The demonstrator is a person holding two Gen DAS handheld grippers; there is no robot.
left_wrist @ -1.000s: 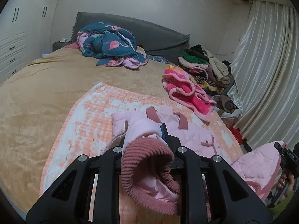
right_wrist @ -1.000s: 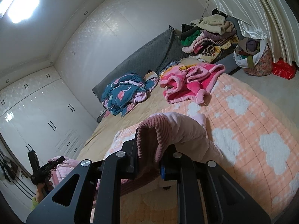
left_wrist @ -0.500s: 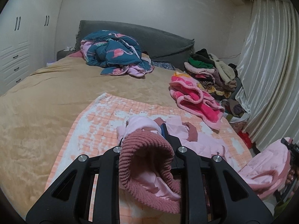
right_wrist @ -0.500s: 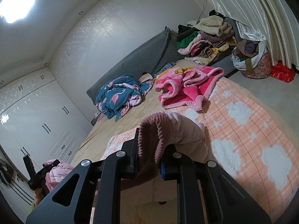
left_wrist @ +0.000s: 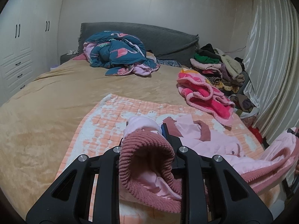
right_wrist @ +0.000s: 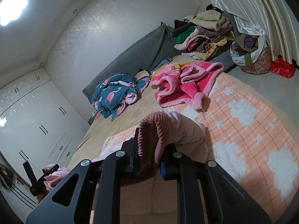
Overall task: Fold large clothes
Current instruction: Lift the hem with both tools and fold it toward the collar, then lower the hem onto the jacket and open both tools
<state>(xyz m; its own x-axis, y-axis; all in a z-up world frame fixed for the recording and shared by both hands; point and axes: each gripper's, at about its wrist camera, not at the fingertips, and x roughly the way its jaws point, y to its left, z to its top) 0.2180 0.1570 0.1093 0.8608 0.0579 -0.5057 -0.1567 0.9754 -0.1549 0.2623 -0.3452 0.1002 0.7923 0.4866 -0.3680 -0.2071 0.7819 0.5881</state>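
A light pink padded jacket (left_wrist: 213, 140) with dusty-rose knit cuffs and collar lies partly on the orange-and-white cloud blanket (left_wrist: 104, 123). My left gripper (left_wrist: 147, 136) is shut on one knit cuff (left_wrist: 145, 149), held above the blanket. My right gripper (right_wrist: 149, 140) is shut on the other knit cuff (right_wrist: 151, 130), sleeve (right_wrist: 188, 132) draped over it. In the left wrist view the right gripper (left_wrist: 291, 132) shows at the far right with pink fabric. In the right wrist view the left gripper (right_wrist: 37, 179) shows at lower left.
On the tan bed (left_wrist: 56, 93): a blue flamingo quilt (left_wrist: 117, 54) near the grey headboard (left_wrist: 149, 35), a hot-pink blanket (left_wrist: 203, 97), a clothes pile (left_wrist: 218, 63). A laundry basket (right_wrist: 252, 56) and red bag (right_wrist: 282, 67) stand by curtains (left_wrist: 271, 56). White wardrobes (left_wrist: 20, 43) at left.
Both grippers have moved up and back with the cuffs still held, stretching the jacket out over the blanket. The bed looks farther away in both views.
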